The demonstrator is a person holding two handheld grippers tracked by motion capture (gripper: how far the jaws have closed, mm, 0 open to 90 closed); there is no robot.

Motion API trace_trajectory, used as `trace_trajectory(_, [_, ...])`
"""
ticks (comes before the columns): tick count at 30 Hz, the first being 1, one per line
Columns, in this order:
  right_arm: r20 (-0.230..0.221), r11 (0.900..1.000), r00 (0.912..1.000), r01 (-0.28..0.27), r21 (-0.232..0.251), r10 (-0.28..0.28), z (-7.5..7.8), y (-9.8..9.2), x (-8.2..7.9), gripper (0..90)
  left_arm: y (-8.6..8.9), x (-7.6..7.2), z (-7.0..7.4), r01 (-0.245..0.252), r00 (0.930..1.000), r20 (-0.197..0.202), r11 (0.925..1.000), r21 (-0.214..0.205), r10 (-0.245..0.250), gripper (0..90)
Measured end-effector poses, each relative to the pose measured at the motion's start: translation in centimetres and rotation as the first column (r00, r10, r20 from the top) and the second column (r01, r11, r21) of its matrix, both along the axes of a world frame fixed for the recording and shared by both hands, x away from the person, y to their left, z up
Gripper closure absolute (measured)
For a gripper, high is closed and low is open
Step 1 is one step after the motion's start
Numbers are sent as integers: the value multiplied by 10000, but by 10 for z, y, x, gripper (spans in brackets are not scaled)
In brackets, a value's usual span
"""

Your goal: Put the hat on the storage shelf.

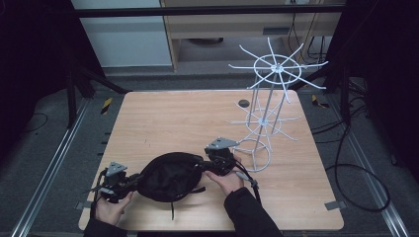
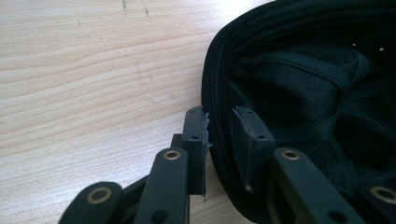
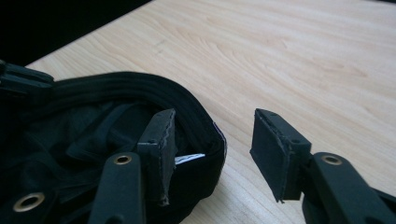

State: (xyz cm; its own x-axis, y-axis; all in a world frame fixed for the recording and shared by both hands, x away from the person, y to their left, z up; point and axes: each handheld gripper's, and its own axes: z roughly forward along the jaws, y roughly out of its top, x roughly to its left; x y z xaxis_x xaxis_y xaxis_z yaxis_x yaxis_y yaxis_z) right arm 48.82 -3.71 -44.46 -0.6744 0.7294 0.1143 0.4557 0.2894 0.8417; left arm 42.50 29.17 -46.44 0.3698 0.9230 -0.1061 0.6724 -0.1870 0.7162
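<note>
With the upturned black cap (image 1: 169,177) lying near the table's (image 1: 163,118) front edge, the left gripper (image 2: 219,133) has nipped its rim between nearly closed jaws, so the right gripper (image 3: 212,140), jaws wide astride the opposite rim, should close squarely before any lift.

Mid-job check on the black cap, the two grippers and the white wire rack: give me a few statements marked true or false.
1. The black cap lies upside down on the table. True.
2. The left gripper straddles the cap's rim. True.
3. The right gripper is clamped shut on the rim. False: its jaws stand open, one inside the cap, the other outside and clear of the rim.
4. The cap hangs on the white wire rack. False: the rack stands bare beyond the cap.
</note>
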Motion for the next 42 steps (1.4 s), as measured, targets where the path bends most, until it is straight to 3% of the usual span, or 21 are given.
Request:
trace_trajectory(20, [-1099,9946,9937,-316,-993,206,-18,11,5,597,-6,1,-3,-53,9998,-178,9995,320,59,825])
trace_trajectory(23, [-1314,9906,9909,-448,-1289,278,-22,14,7,657,-7,1,-3,2,9999,-148,9993,364,3,828])
trace_trajectory(27, [-1275,9859,9917,-346,-1636,136,-25,16,8,728,-7,1,-2,47,9999,-126,9995,301,-43,831])
trace_trajectory(29, [-1324,9869,9910,-396,-1563,188,-24,15,9,793,-7,1,-2,48,10000,-71,9997,251,-46,833])
trace_trajectory(32, [-1432,9904,9894,-421,-1314,231,-22,13,8,815,-8,0,-1,80,10000,19,9996,278,-81,835])
trace_trajectory(36, [-1065,9952,9937,-452,-862,359,-11,9,5,825,-10,1,0,59,9997,245,9999,113,-62,836])
trace_trajectory(37, [-657,9975,9970,-449,-553,413,-3,6,3,828,-12,3,1,39,9992,408,10000,68,-42,835])
trace_trajectory(38, [-657,9975,9970,-449,-553,413,-3,6,3,828,-12,3,1,39,9992,408,10000,68,-42,835])
trace_trajectory(39, [-229,9981,9989,-422,-445,412,5,5,2,830,-14,6,2,30,9985,547,10000,64,-33,835])
trace_trajectory(40, [-229,9981,9989,-422,-445,412,5,5,2,830,-14,6,2,30,9985,547,10000,64,-33,834])
trace_trajectory(42, [349,9989,9984,-439,-188,445,17,6,-1,833,-16,12,3,-48,9975,710,10000,55,44,834])
